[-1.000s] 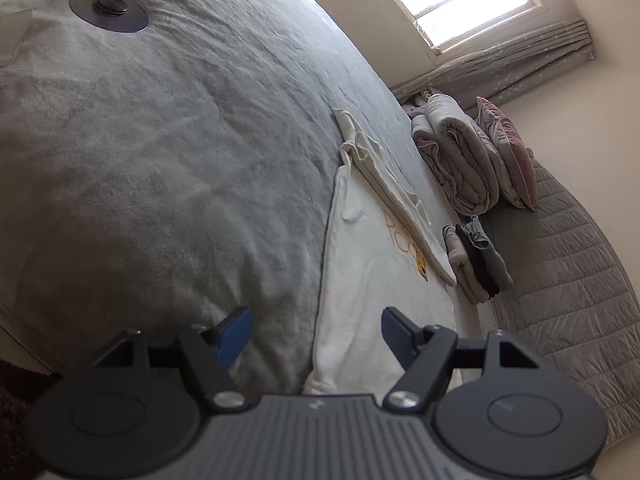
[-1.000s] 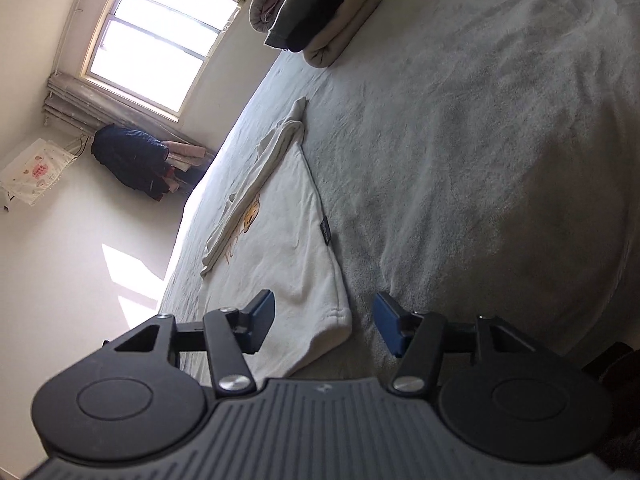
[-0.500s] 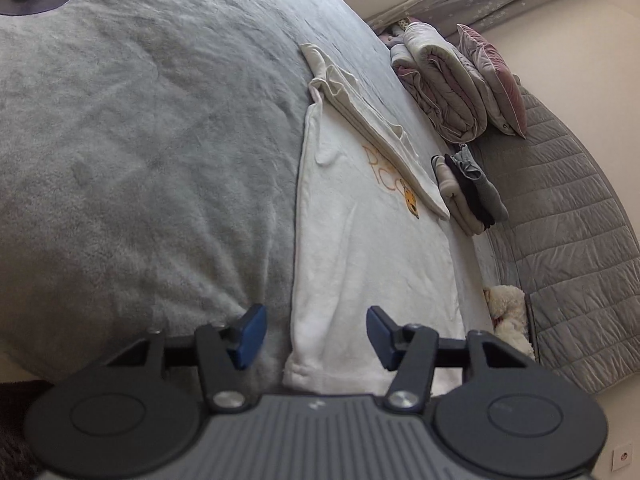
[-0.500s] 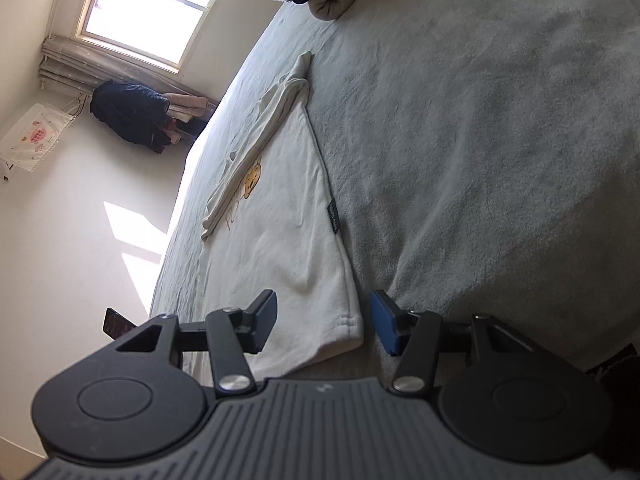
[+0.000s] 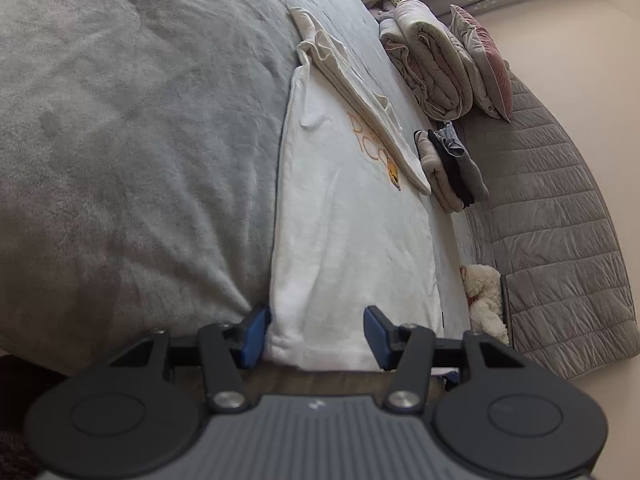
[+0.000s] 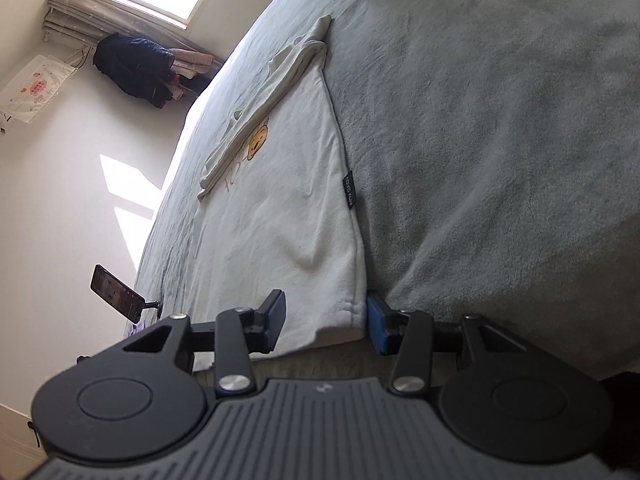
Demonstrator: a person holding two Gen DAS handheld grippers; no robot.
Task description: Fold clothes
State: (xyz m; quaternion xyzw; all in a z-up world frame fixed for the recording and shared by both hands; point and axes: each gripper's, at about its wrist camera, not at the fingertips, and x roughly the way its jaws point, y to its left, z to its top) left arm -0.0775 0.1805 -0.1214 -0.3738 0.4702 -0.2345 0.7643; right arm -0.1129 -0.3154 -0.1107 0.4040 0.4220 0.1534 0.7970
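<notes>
Item: white sweatshirt (image 5: 352, 216), lying flat on the grey blanket (image 5: 132, 128), sleeve folded across its printed front; hem nearest both grippers.

Left gripper (image 5: 316, 334): spread wide, holding nothing; hem corner sits between its jaws, left blue pad (image 5: 253, 336) touching the cloth edge.

Right gripper (image 6: 325, 322): likewise released; the other hem corner lies between its jaws, right pad (image 6: 378, 330) just beside the side seam.

Risks, as judged:
- Closing too shallow catches only the top layer, so the fold drags unevenly.
- A pad may pinch blanket pile along with the hem.
- Unequal lift could slide the folded sleeve off.
</notes>
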